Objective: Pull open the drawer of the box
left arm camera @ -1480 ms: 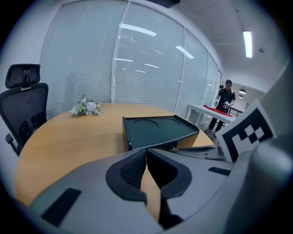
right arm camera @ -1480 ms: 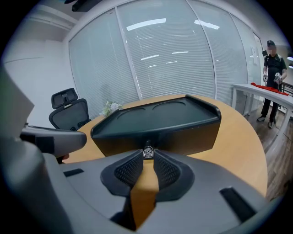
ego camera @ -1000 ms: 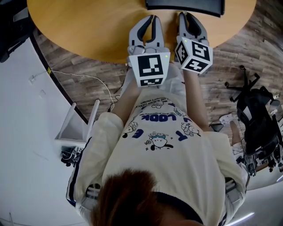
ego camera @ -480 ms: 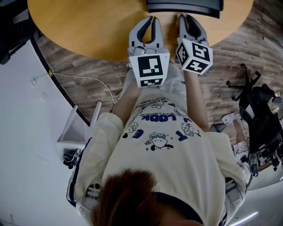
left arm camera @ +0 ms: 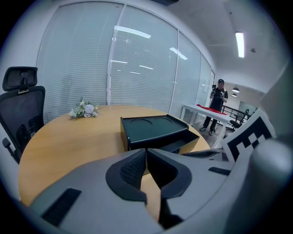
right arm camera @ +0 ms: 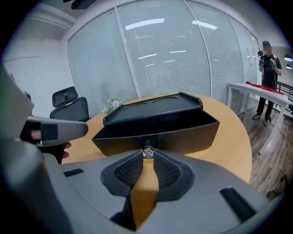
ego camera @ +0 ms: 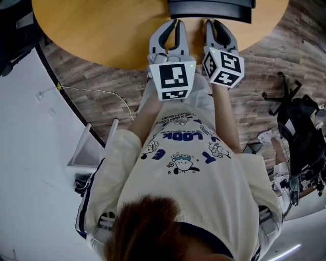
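Note:
A black box (left arm camera: pixel 149 125) stands on the round wooden table (ego camera: pixel 102 30), and its drawer (right arm camera: pixel 155 132) is pulled out toward me. At the middle of the drawer's front sits a small silver knob (right arm camera: pixel 148 152), with my right gripper (right arm camera: pixel 147 157) shut on it between its fingertips. In the head view the right gripper (ego camera: pixel 215 23) reaches the drawer front (ego camera: pixel 209 10) at the top edge. Left of the drawer, my left gripper (ego camera: pixel 173 23) hovers over the table. Its jaws (left arm camera: pixel 146 151) are shut with nothing in them.
A small bunch of flowers (left arm camera: pixel 84 109) lies at the table's far side, with a black office chair (left arm camera: pixel 20 105) beyond. A person (right arm camera: pixel 270 64) stands by a white table (right arm camera: pixel 258 91) at the right. A cable (ego camera: pixel 97 89) and dark gear (ego camera: pixel 300 132) lie on the floor.
The drawer front shows slightly further out from the top edge of the head view, with the right gripper still on its knob. The left gripper has stayed put.

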Demonstrator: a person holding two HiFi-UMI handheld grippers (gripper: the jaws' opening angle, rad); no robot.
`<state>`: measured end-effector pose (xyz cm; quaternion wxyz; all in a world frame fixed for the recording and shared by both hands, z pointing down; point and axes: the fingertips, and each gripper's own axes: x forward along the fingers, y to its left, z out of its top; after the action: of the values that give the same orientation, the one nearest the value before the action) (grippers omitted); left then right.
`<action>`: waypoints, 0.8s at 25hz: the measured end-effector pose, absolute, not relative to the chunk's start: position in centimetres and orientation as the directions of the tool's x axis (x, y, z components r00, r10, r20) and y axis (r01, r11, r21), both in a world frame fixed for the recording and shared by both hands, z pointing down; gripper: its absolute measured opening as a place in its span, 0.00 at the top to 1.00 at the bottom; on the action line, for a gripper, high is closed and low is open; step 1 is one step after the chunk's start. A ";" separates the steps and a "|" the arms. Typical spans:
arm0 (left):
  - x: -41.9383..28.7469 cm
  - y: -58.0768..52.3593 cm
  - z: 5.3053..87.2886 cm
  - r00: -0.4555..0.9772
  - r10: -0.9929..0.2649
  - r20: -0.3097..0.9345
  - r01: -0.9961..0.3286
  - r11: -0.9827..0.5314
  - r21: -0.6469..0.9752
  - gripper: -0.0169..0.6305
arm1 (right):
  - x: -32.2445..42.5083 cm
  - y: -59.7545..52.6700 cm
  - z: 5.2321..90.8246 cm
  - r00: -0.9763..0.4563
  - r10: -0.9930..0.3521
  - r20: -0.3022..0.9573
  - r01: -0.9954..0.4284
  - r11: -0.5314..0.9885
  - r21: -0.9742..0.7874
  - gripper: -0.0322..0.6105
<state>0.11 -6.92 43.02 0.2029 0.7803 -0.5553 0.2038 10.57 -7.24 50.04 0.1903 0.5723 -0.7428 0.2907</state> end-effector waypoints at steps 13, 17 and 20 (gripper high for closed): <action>1.0 -6.0 43.2 0.329 -0.772 0.544 -0.938 -0.334 0.093 0.94 | 11.1 -5.5 50.5 -0.266 -0.732 0.627 -0.961 0.156 -0.227 0.82; 1.3 -5.8 43.1 0.338 -0.769 0.543 -0.934 -0.343 0.096 0.94 | 11.2 -5.0 50.5 -0.263 -0.731 0.630 -0.962 0.151 -0.228 0.82; 0.9 -5.6 42.8 0.343 -0.769 0.540 -0.933 -0.347 0.099 0.94 | 10.8 -4.8 50.3 -0.261 -0.732 0.630 -0.963 0.147 -0.228 0.82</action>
<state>0.90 -5.64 42.79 0.2001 0.7947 -0.5352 0.2048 10.84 -4.76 50.29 0.1894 0.5778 -0.7332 0.3046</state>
